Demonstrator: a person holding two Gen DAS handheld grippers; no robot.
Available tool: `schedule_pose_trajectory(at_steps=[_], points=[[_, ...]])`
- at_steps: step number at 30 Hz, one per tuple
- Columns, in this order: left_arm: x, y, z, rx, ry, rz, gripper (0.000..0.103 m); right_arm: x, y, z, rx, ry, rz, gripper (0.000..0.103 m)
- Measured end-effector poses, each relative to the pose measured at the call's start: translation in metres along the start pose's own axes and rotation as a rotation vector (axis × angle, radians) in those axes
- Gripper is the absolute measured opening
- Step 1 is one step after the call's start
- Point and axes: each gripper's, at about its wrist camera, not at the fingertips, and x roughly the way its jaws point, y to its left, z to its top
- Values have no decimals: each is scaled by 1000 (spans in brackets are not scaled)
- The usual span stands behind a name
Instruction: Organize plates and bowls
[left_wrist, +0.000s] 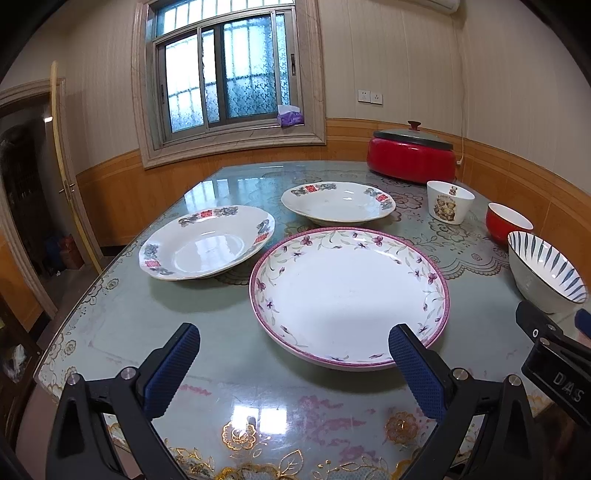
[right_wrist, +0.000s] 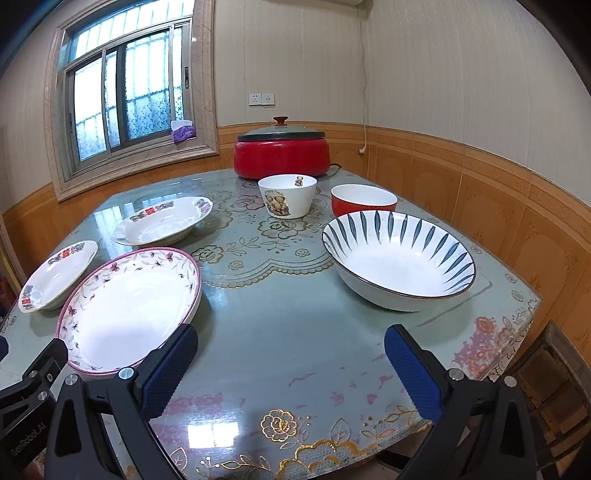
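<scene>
Nearest the cameras, the left claw (left_wrist: 293, 345) and the right claw (right_wrist: 290, 347) both hang above the near edge of the desk (right_wrist: 280, 332), tilted downward, each with its blue-padded fingers spread as wide as they go and nothing between them. The desk is topped with glossy glass over a grey-green cloth printed with gold and pink flowers, and the window's light is mirrored in it. Just beyond the left claw lies the pink-rimmed floral plate (left_wrist: 349, 297), flat on the glass; to its left, close by, sits a white plate with red and grey marks (left_wrist: 207, 242), and farther back a second plate of the same pattern (left_wrist: 338, 202). On the right side stands the wide blue-striped bowl (right_wrist: 399, 258), with the red bowl (right_wrist: 364, 199) touching or just behind it and the white bear-print bowl (right_wrist: 287, 195) beside that. At the far edge rests a red electric pot (right_wrist: 281, 154) under a grey lid with a red knob. Behind it run orange wainscot panels (right_wrist: 480, 192) below pale striped walls, a wall socket (right_wrist: 261, 99), and a barred window (left_wrist: 225, 74) with a purple tissue pack (left_wrist: 290, 116) on its sill. A doorway (left_wrist: 26, 192) opens at far left.
</scene>
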Motion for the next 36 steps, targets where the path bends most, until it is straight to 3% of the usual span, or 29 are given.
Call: schedule_pose_trajectory(at_steps=[36], points=[[9, 12, 1, -25, 26, -2, 103, 5, 16, 5, -54, -4, 20, 103]])
